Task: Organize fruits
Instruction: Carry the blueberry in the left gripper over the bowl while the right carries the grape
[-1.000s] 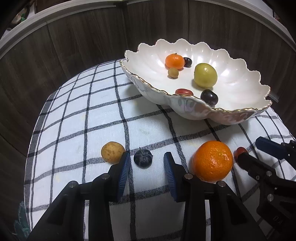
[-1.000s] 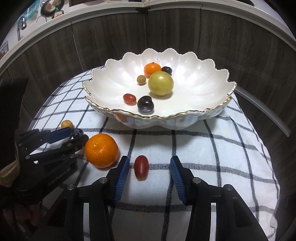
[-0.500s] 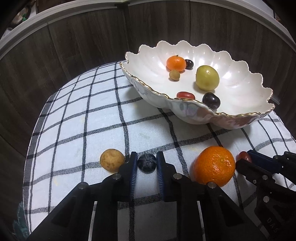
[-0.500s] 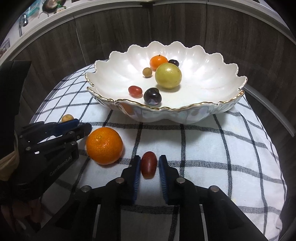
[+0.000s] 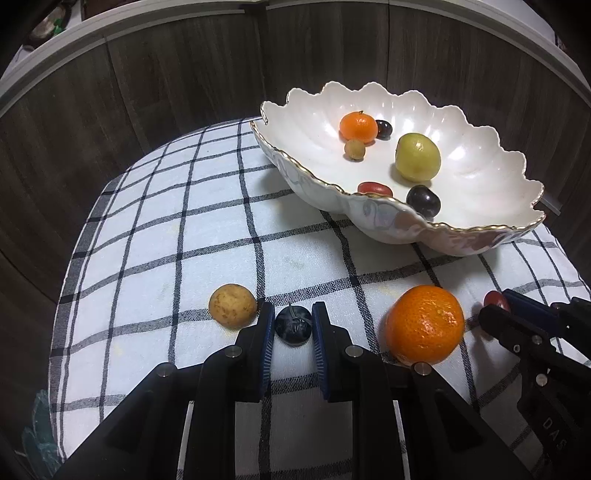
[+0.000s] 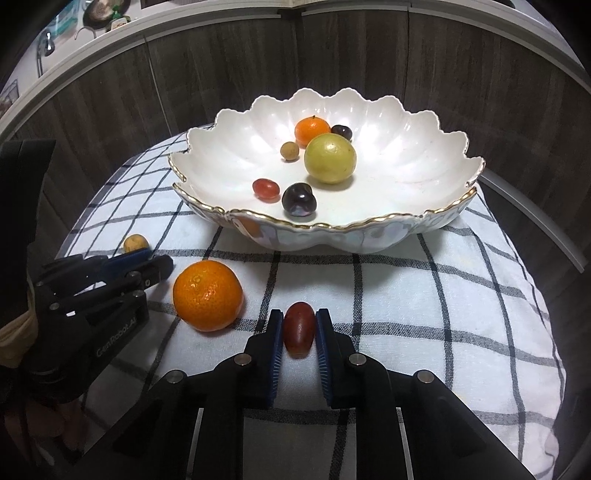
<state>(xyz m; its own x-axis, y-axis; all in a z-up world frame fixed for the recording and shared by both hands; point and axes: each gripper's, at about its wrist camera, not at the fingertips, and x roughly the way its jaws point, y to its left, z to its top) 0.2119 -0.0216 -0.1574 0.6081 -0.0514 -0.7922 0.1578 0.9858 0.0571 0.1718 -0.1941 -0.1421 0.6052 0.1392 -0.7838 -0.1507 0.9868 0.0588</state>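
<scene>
Resting on the checked cloth (image 5: 155, 236), a dark grape (image 5: 293, 325) is clamped by the left tongs (image 5: 293, 325) and a red grape tomato (image 6: 299, 329) by the right tongs (image 6: 299, 325).

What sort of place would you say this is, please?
Probably a home kitchen: a checked cloth under a scalloped fruit bowl, dark wood-grain panels behind, and utensils on a shelf above.

Glossy, pearly bowl (image 6: 406, 229), probably ceramic; matt woven checked cloth (image 6: 424, 295); dimpled orange (image 6: 207, 295) peel.
</scene>
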